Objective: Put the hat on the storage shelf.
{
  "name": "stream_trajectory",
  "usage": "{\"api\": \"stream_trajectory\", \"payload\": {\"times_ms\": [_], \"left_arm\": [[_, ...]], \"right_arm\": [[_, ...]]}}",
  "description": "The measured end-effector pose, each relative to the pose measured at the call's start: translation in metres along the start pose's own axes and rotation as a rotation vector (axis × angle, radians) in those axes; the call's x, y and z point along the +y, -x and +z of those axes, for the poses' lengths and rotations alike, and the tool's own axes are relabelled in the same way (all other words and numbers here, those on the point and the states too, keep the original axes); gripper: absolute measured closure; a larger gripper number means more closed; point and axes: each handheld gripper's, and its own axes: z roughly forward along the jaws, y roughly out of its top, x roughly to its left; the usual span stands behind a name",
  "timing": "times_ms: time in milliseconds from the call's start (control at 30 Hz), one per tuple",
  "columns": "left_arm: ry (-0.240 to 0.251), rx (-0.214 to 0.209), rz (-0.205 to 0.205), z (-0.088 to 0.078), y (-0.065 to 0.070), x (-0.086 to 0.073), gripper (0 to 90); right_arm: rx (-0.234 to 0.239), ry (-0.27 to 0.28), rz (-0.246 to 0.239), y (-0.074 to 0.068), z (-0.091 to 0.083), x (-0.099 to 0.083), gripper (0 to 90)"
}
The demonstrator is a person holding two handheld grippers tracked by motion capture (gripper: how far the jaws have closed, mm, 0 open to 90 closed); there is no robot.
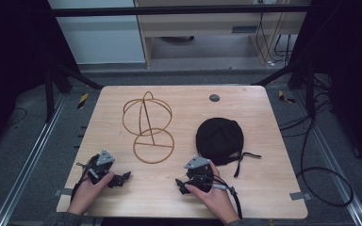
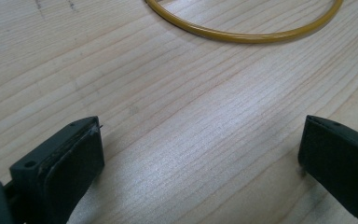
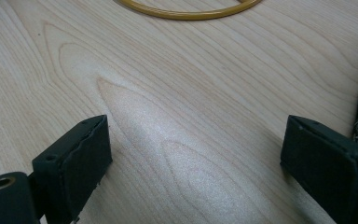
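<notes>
Matt wood table (image 1: 264, 188), glossy wire frame (image 1: 148, 127) (cloth cap (image 1: 219, 139)).

Past my light wooden table (image 1: 264, 188) I see grey carpeted floor (image 1: 28, 155), black cables (image 1: 325, 183) trailing at its side, and a pale cabinet (image 1: 103, 37) beyond.

Readable text: none in any view.
Surface (image 1: 264, 188): bare wood grain, no print or label.
Black cap (image 1: 219, 139): no legible brand (a patterned patch shows beside the right-hand fingers (image 3: 326, 163) in the right gripper view, too blurred to read).
Wire stand (image 1: 149, 126): unmarked.
</notes>
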Motion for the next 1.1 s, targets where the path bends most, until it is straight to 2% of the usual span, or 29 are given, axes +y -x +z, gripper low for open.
{"api": "stream_trajectory", "payload": {"times_ms": [333, 500, 567, 600, 667, 700, 767, 800, 833, 900, 1000, 1100], "left_arm": [[0.000, 0.000, 0.000, 0.000, 0.000, 0.000, 0.0], [0.001, 0.000, 0.001, 0.000, 0.000, 0.000, 0.0], [0.002, -0.001, -0.002, 0.000, 0.001, 0.000, 0.0], [0.002, -0.002, 0.000, 0.000, 0.001, 0.000, 0.0], [0.000, -0.001, 0.000, 0.000, 0.001, 0.000, 0.0], [-0.001, -0.001, 0.000, 0.000, 0.001, 0.000, 0.0], [-0.001, -0.001, 0.000, 0.000, 0.001, 0.000, 0.0], [-0.001, -0.001, 0.001, 0.000, 0.001, 0.000, 0.0], [-0.001, -0.001, 0.000, 0.000, 0.001, 0.000, 0.0], [0.000, -0.001, 0.001, 0.000, 0.001, 0.000, 0.0], [0.000, -0.001, 0.001, 0.000, 0.001, 0.000, 0.0], [0.000, -0.001, 0.000, 0.000, 0.001, 0.000, 0.0]], "right_arm": [[0.002, -0.002, -0.004, -0.002, 0.001, 0.000, 6.4], [-0.011, -0.021, -0.051, -0.007, -0.006, 0.004, 6.8], [0.018, -0.031, -0.059, -0.008, -0.020, 0.010, 6.4], [0.016, -0.031, -0.078, -0.008, -0.024, 0.012, 6.5], [0.008, -0.030, -0.087, -0.008, -0.029, 0.014, 6.6], [-0.009, -0.034, -0.115, -0.004, -0.046, 0.018, 6.5], [-0.014, -0.033, -0.116, -0.002, -0.050, 0.019, 6.5], [-0.024, -0.037, -0.123, 0.001, -0.058, 0.021, 6.4], [-0.069, -0.054, -0.139, 0.012, -0.076, 0.024, 6.4], [-0.107, -0.072, -0.134, 0.024, -0.088, 0.027, 6.6], [-0.138, -0.109, -0.106, 0.051, -0.108, 0.032, 6.8], [-0.140, -0.157, -0.076, 0.077, -0.124, 0.038, 7.4]]}}
